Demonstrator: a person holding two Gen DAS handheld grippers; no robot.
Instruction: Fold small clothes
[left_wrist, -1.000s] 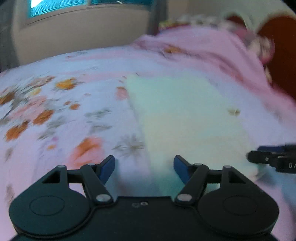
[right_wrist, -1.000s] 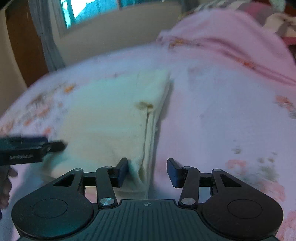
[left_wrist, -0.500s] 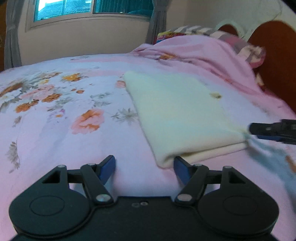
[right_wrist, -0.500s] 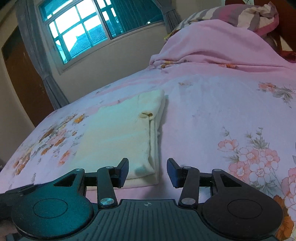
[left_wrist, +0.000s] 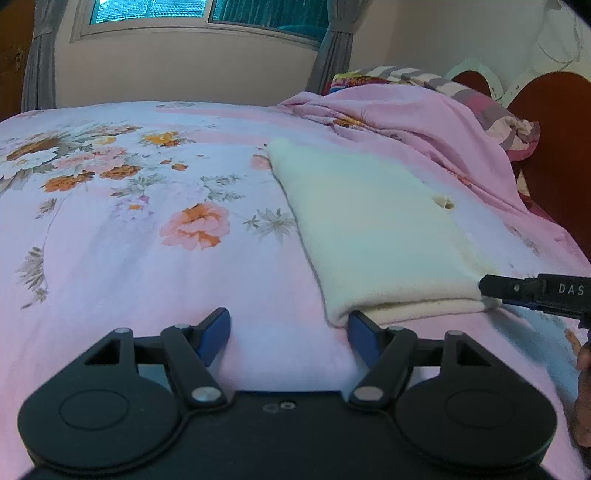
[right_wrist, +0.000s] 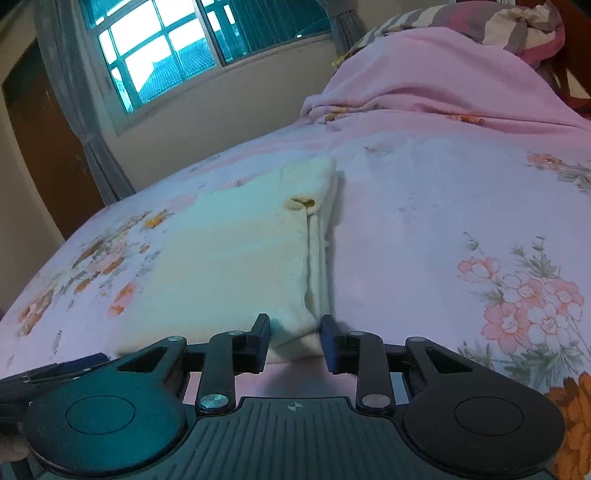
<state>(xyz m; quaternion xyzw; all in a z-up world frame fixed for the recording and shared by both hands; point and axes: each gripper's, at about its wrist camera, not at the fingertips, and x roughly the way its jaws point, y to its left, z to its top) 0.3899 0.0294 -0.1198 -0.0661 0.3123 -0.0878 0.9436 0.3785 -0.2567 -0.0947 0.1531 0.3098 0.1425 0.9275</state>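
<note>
Left wrist view: cream folded garment (left_wrist: 373, 236) lies right of centre on the floral bed (left_wrist: 147, 258).
Left gripper (left_wrist: 289, 328) jaws remain apart at its near corner; right gripper (right_wrist: 294, 341), empty half a second ago, now straddles the near-right corner, jaws apart.

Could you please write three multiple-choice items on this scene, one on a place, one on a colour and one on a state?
1. Where does the folded cloth lie?
A. on the floral bedsheet
B. on the pillow
C. on the windowsill

2. What colour is the cloth?
A. dark blue
B. cream
C. red

3. How does the left gripper stand?
A. shut on the cloth
B. open, beside the cloth's near corner
C. out of view

Answers:
1. A, since flowered sheet shows around the cloth.
2. B, as it looks pale cream in both views.
3. B, as a wide gap shows between its fingers.
</note>
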